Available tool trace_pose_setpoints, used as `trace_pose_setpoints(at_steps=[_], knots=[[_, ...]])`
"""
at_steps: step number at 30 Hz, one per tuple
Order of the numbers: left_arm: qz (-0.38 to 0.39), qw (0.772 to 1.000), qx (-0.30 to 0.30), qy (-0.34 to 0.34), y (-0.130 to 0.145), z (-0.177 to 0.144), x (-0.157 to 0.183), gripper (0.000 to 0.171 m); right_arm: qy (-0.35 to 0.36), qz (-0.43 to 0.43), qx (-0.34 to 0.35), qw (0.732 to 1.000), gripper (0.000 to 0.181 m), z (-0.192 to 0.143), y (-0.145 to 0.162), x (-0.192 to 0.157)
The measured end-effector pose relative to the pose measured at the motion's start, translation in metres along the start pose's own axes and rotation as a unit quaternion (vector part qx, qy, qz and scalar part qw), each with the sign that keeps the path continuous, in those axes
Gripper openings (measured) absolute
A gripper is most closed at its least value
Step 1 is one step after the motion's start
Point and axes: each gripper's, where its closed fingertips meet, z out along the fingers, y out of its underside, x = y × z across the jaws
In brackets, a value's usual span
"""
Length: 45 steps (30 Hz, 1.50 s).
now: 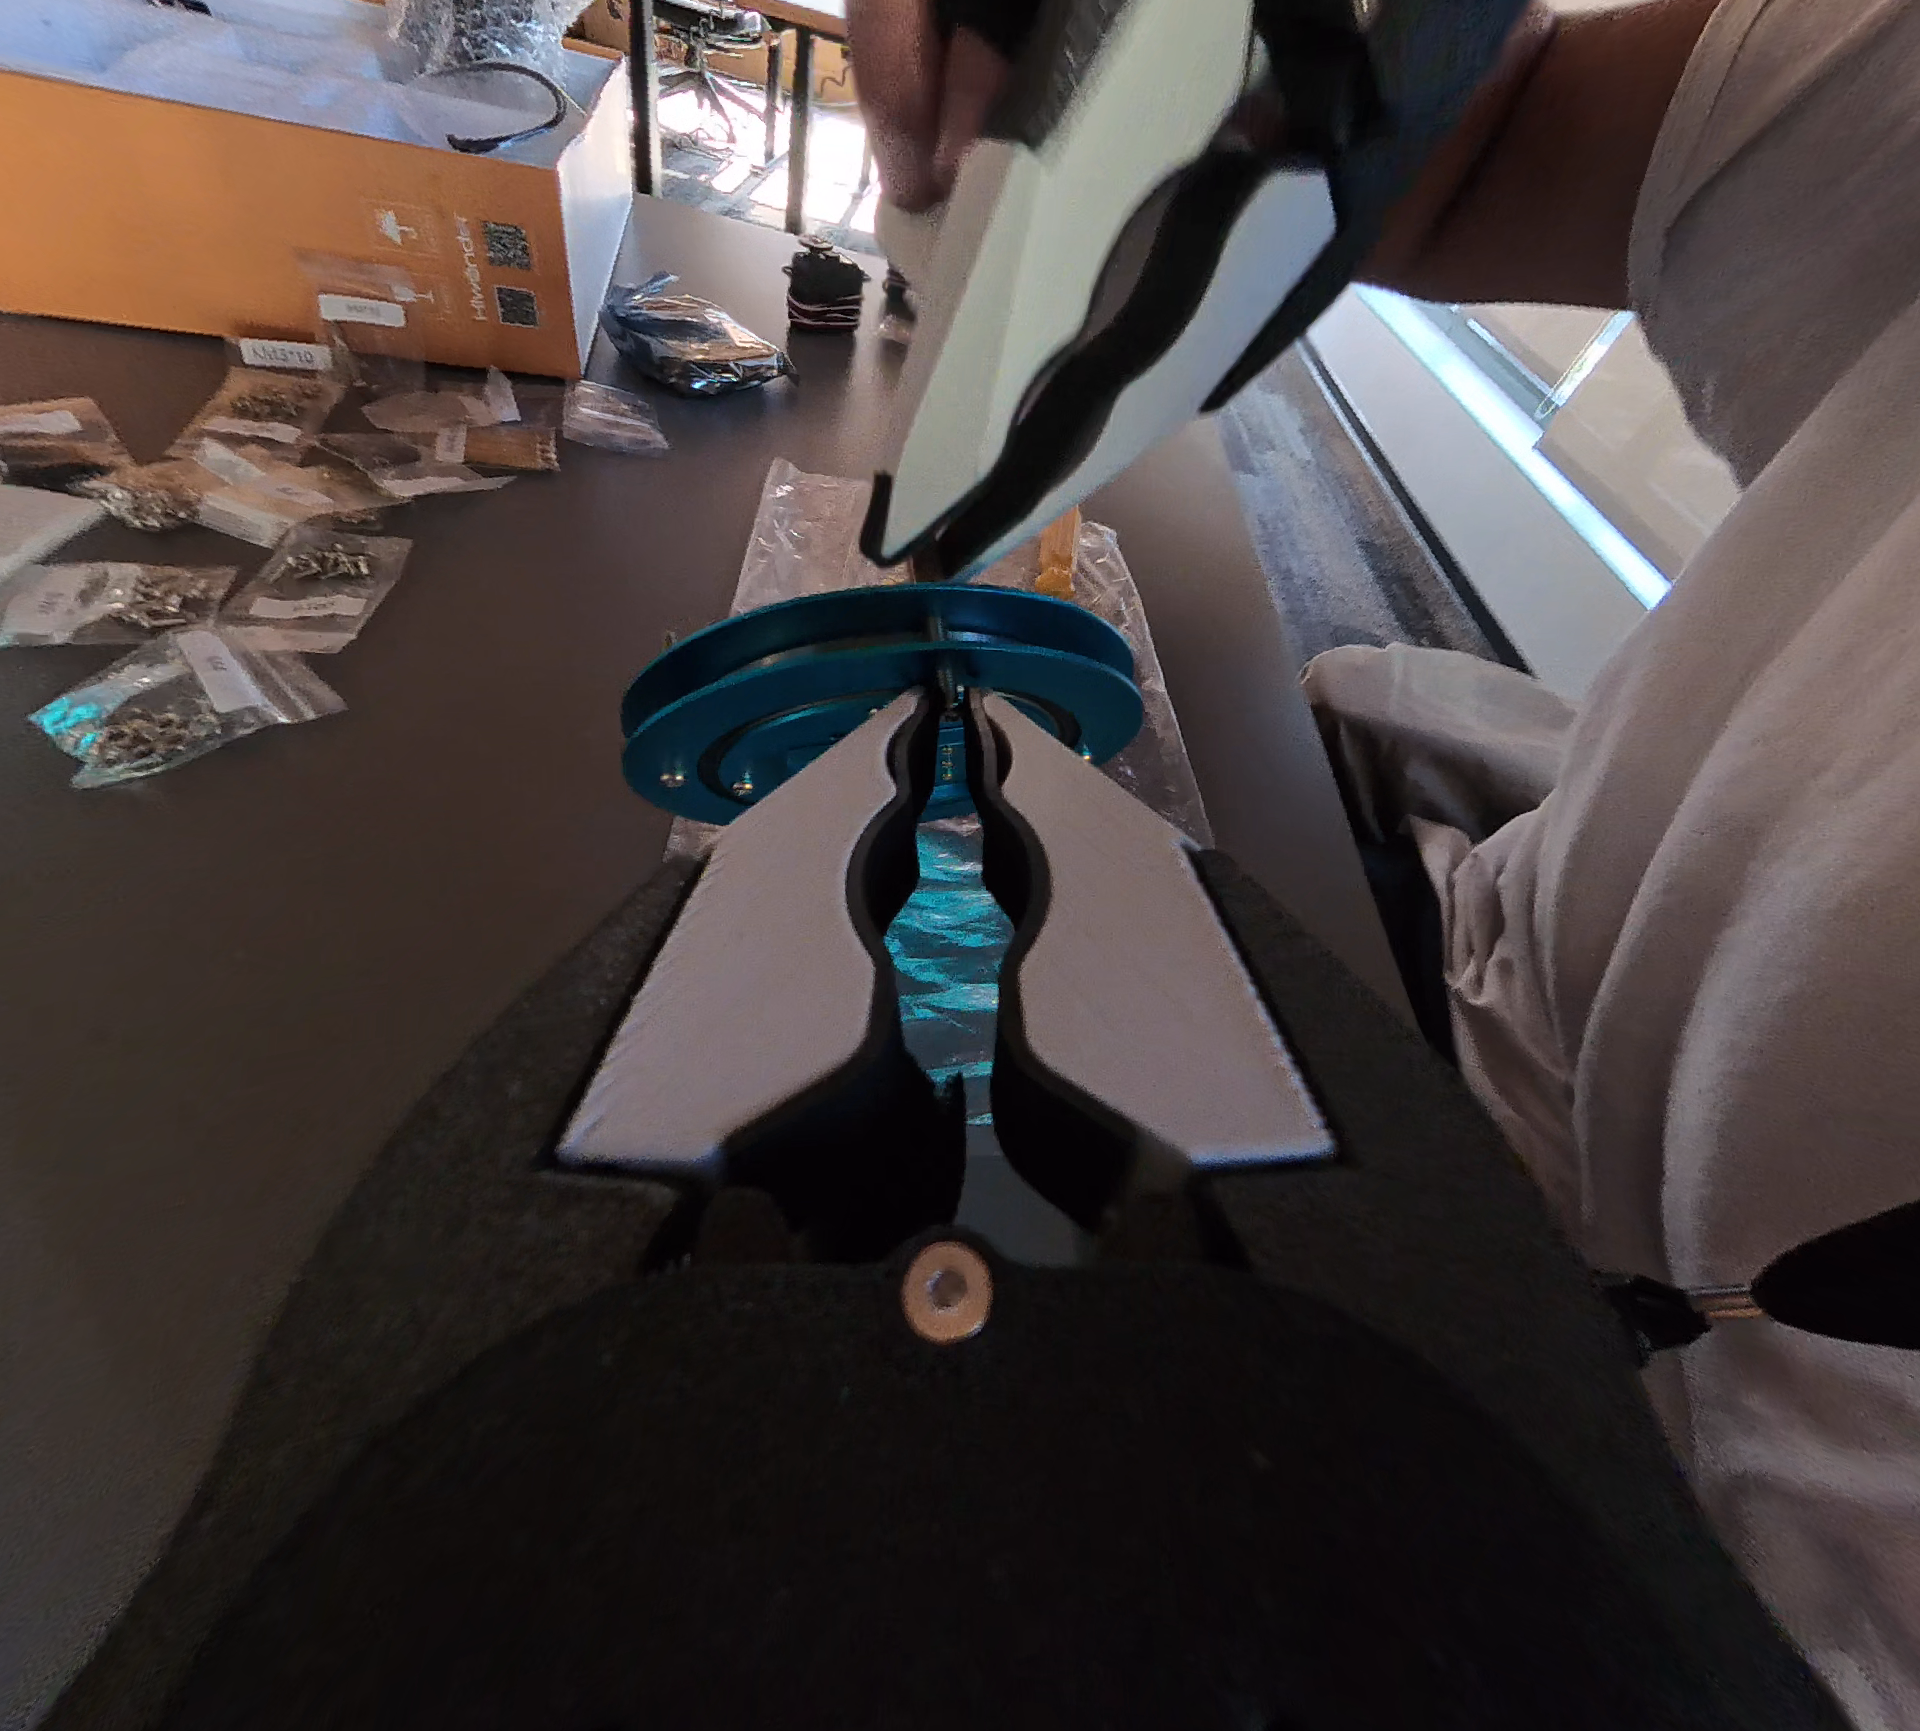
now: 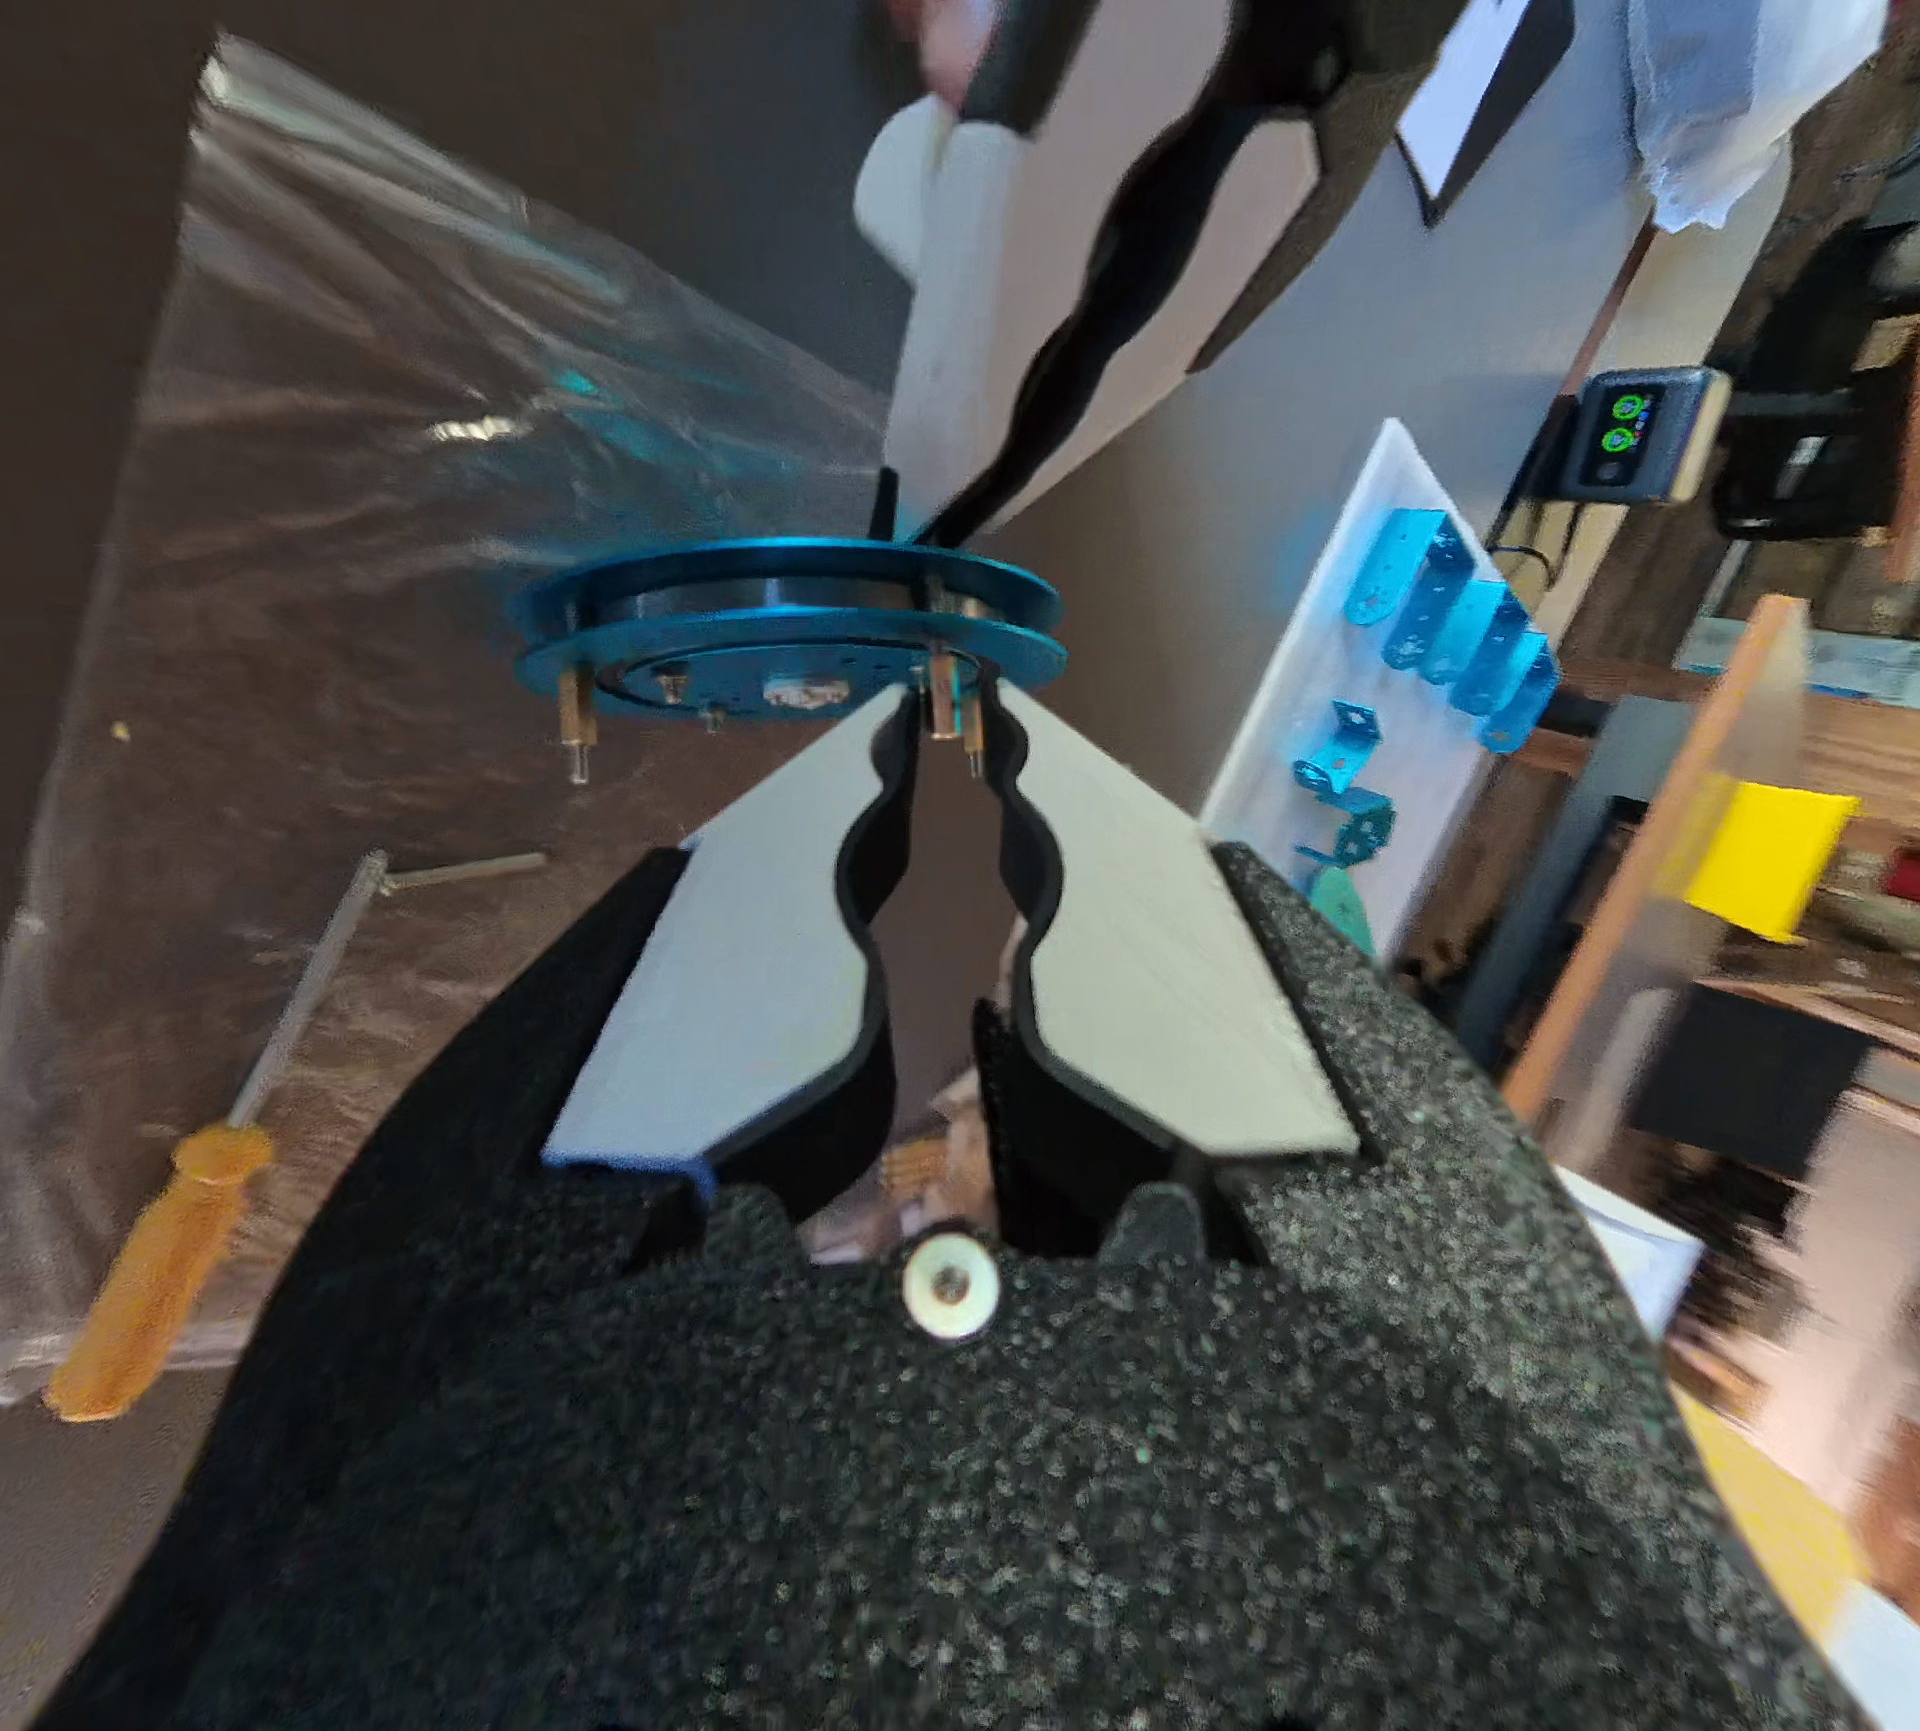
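- A blue anodised metal turntable of two stacked round plates (image 1: 878, 699), joined by brass standoffs with a dark bearing ring between, hangs above the dark tabletop (image 1: 312, 902) over a clear plastic bag (image 2: 364, 455).
- The left gripper (image 1: 948, 694) has its white, black-edged fingers nearly together, pinching the near rim of the plates at a standoff.
- The right gripper (image 2: 945, 694) is likewise clamped on the rim from the opposite side; in the left wrist view it slants down from above, a hand (image 1: 914, 19) wrapped round its body.
- An orange-handled screwdriver (image 2: 156, 1266) lies on the bag; small bags of screws (image 1: 208, 538) and an orange cardboard box (image 1: 291, 216) sit well apart.
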Motion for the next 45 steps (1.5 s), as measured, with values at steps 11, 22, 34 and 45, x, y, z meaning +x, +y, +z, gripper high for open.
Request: trace_pose_setpoints(at_steps=[11,22,34,45], knots=[[0.127,0.988,-0.014,-0.083,0.000,0.001,-0.002,0.003,-0.258,0.273,0.033,0.926,0.004,0.001,-0.004,-0.015],[0.153,0.984,-0.024,-0.084,0.002,0.001,0.004,0.004,-0.271,0.316,0.035,0.909,0.018,-0.004,0.000,-0.022],[0.166,0.982,-0.025,-0.087,0.002,0.004,0.007,0.004,-0.207,0.234,-0.028,0.949,0.004,0.003,-0.002,-0.025],[0.199,0.973,-0.026,-0.111,0.001,0.002,0.003,0.004,-0.299,0.369,0.010,0.880,0.014,-0.002,-0.003,-0.029]])
